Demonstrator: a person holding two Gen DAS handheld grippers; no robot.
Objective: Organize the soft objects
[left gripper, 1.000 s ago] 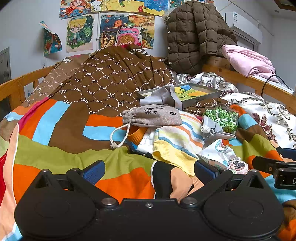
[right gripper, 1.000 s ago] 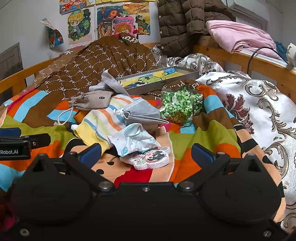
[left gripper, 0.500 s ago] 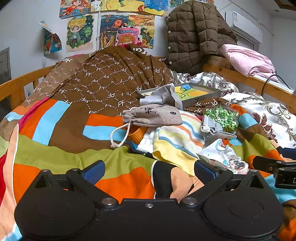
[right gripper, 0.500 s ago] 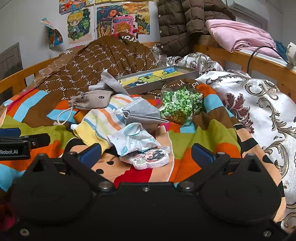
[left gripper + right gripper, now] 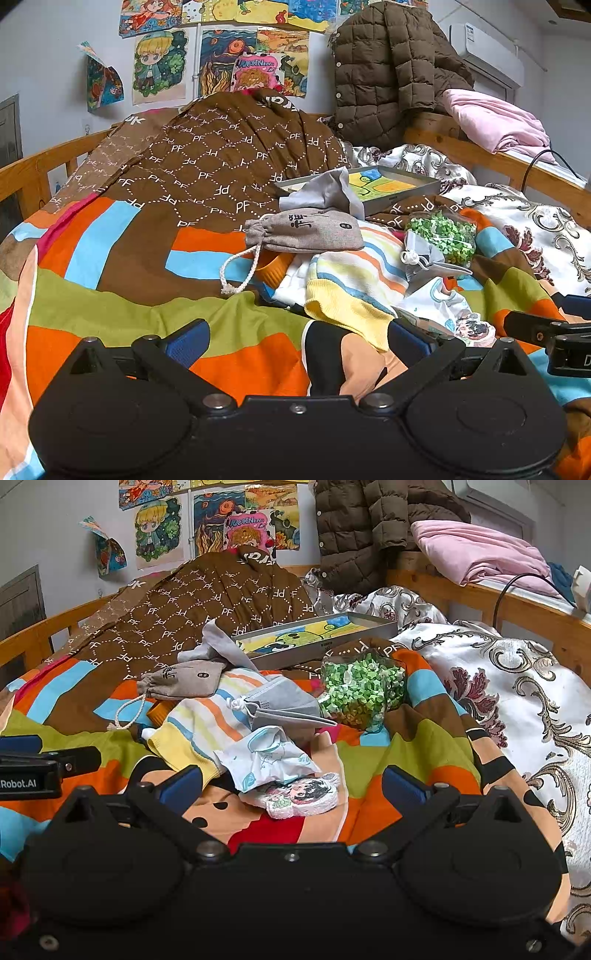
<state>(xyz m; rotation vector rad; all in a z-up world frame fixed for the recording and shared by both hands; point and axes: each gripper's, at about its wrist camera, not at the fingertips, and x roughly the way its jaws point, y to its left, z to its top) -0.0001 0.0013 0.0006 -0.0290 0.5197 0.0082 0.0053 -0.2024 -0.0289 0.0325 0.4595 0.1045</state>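
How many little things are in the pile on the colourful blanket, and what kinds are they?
Pouches: 1, grey drawstring pouch
Masks: 2, grey mask and white printed mask
Striped cloths: 1, striped cloth
Grey cloths: 1, grey cloth
Bags of green bits: 1, bag
Cartoon pads: 1, cartoon pad
Total: 7

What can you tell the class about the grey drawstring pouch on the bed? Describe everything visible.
The grey drawstring pouch looks like coarse woven cloth with dark printed marks and a small dark tag. It lies on its side, neck cinched and pointing left, with its white braided cord looping onto the colourful blanket. Its body rests on the striped knit garment and an orange item beneath. Neither gripper touches it.
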